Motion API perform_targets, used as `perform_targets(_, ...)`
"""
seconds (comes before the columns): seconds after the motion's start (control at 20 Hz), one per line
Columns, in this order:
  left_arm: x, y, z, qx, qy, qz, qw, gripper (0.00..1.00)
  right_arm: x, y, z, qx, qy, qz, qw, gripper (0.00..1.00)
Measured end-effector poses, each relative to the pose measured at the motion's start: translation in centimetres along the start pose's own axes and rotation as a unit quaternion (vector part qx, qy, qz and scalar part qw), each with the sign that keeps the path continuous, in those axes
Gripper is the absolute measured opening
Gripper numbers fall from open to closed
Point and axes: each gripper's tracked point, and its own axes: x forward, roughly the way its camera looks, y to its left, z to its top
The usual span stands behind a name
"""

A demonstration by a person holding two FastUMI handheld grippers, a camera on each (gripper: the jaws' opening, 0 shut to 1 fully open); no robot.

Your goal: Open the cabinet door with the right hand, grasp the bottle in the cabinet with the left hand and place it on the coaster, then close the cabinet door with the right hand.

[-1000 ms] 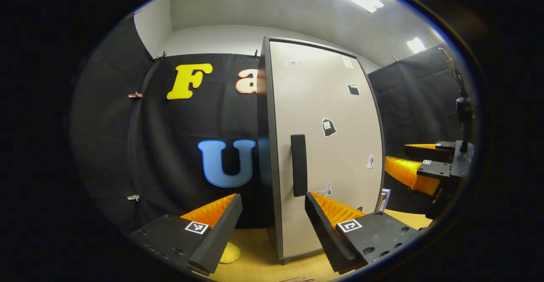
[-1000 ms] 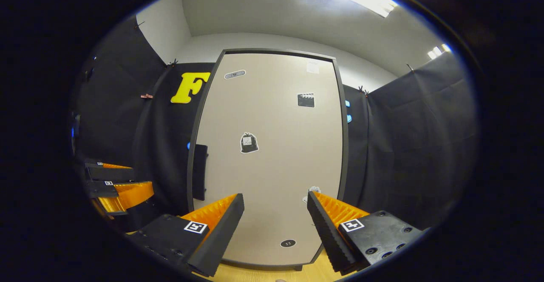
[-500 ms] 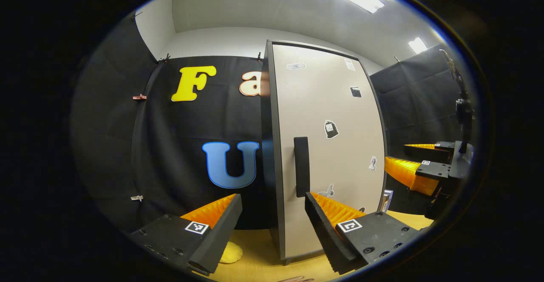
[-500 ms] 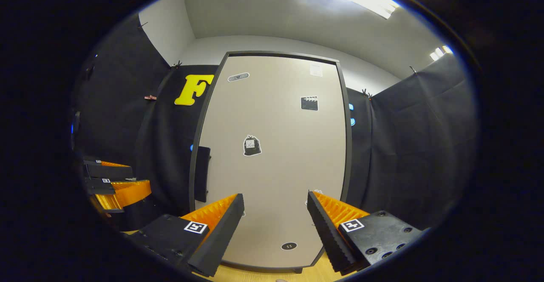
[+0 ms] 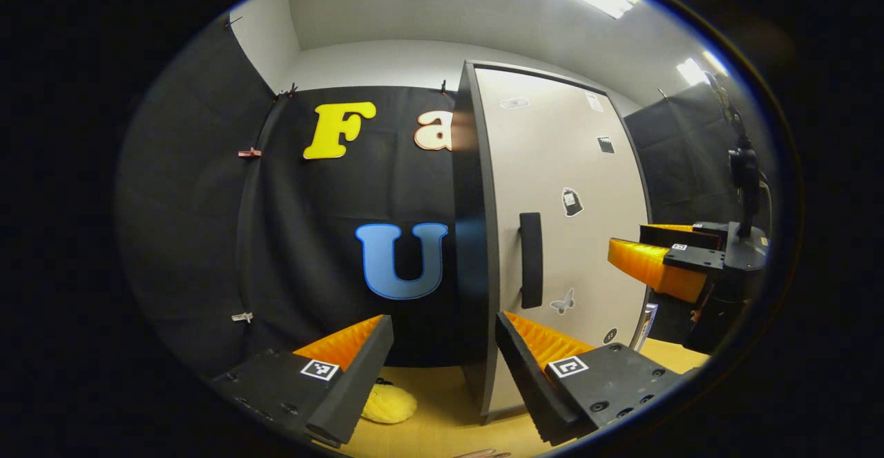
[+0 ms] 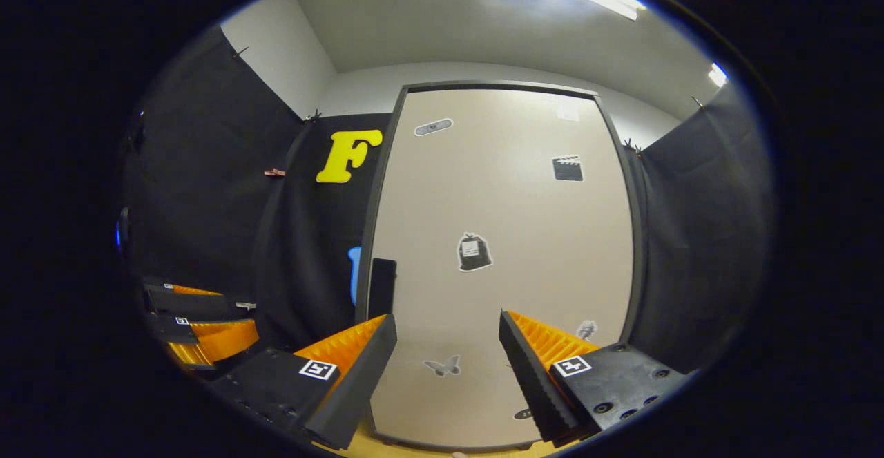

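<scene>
Facing the cabinet (image 5: 552,237) at right of centre in the left gripper view, the left gripper (image 5: 444,347) is hanging spread and empty, the door handle (image 5: 530,259) above its right finger; the right gripper (image 5: 632,258) is showing at right edge, a yellow coaster (image 5: 389,403) lying bottom centre; in the right gripper view, the right gripper (image 6: 447,351) is gaping empty before the closed cabinet door (image 6: 511,237), handle (image 6: 382,287) at lower left, left gripper (image 6: 207,320) at far left, its jaws parted.

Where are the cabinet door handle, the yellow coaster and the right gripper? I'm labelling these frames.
cabinet door handle (image 5: 530,260): left gripper view, middle of the dark bar.
yellow coaster (image 5: 391,403): left gripper view, its top surface.
right gripper (image 6: 447,347): right gripper view, midway between its fingertips.
</scene>
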Motion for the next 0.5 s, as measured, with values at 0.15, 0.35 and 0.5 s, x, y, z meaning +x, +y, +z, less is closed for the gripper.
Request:
perform_targets(0.15, 0.0, 2.0, -0.4, 0.003, 0.004, 0.012, 1.0, 0.94, 2.4, 3.2, -1.6, 0.01, 0.018, 0.019, 1.0, 0.94)
perform_targets(0.35, 0.5, 4.3, -1.6, -0.002, 0.012, 0.033, 0.999, 0.94, 5.4, 6.1, -4.5, 0.009, 0.047, 0.031, 0.998, 0.95)
perform_targets(0.5, 1.0, 5.4, -2.7, -0.011, 0.02, 0.037, 0.999, 0.94, 7.2, 6.1, -5.9, 0.003, 0.056, 0.008, 0.998, 0.95)
